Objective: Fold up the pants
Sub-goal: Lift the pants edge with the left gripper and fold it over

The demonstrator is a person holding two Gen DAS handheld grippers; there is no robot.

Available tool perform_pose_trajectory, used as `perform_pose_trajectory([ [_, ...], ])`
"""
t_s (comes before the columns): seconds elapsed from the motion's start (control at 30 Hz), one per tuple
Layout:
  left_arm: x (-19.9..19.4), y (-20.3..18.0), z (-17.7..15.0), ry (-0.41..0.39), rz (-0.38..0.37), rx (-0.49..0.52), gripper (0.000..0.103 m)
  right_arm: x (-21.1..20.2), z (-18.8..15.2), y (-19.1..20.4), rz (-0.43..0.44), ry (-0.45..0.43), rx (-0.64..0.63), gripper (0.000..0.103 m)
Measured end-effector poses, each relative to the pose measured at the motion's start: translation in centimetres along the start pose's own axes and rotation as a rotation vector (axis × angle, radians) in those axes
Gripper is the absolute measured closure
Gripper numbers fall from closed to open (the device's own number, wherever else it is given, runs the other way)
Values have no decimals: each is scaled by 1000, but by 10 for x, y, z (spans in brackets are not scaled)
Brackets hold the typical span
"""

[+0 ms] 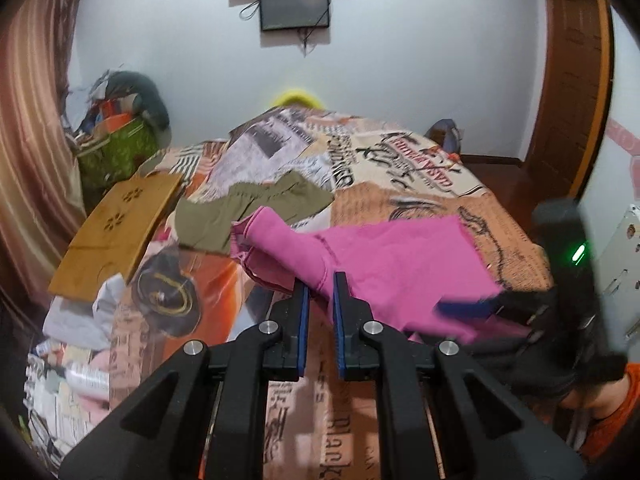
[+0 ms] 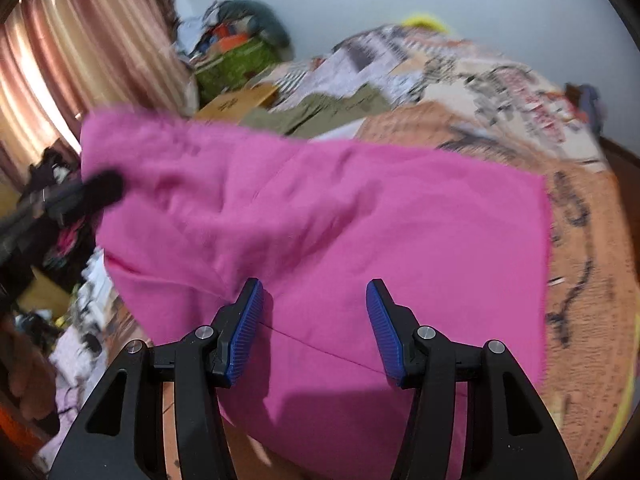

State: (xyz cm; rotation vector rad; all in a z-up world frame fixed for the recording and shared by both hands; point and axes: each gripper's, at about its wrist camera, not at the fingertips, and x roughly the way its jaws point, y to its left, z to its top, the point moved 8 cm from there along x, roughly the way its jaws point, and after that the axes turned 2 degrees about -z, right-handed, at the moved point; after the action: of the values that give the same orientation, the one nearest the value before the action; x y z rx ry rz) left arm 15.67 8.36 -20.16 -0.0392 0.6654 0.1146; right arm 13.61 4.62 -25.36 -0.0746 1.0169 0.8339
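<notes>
Pink pants (image 1: 384, 256): spread on printed bedspread (image 1: 420, 168). Left tool (image 1: 321, 286): fingers nearly together, clamping nothing visible. Right tool (image 2: 314, 294): apart over pants. Green basket (image 1: 120, 148): heaped with clothes.

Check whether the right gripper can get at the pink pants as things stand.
Probably yes. The right gripper has its jaws apart just over the pink pants, which lie spread on the bed; nothing sits between them. The left gripper is off at the far edge.
</notes>
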Motion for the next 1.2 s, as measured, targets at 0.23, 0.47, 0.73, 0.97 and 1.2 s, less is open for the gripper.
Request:
perform_pose_trajectory([
  [0.23, -1, -42, 17, -18, -93, 98, 94, -6, -6, 1, 72, -3, 8, 53],
  [0.47, -5, -71, 19, -9, -131, 198, 94, -43, -8, -24, 22, -99, 90, 54],
  [0.73, -5, -103, 20, 4, -159, 268, 94, -49, -37, -67, -70, -74, 158, 52],
  [0.97, 7, -137, 19, 55, -253, 276, 94, -54, -42, -69, -14, -109, 184, 49],
  [1.2, 16, -157, 14, 100, -305, 273, 94, -86, -47, -96, -115, -162, 214, 50],
])
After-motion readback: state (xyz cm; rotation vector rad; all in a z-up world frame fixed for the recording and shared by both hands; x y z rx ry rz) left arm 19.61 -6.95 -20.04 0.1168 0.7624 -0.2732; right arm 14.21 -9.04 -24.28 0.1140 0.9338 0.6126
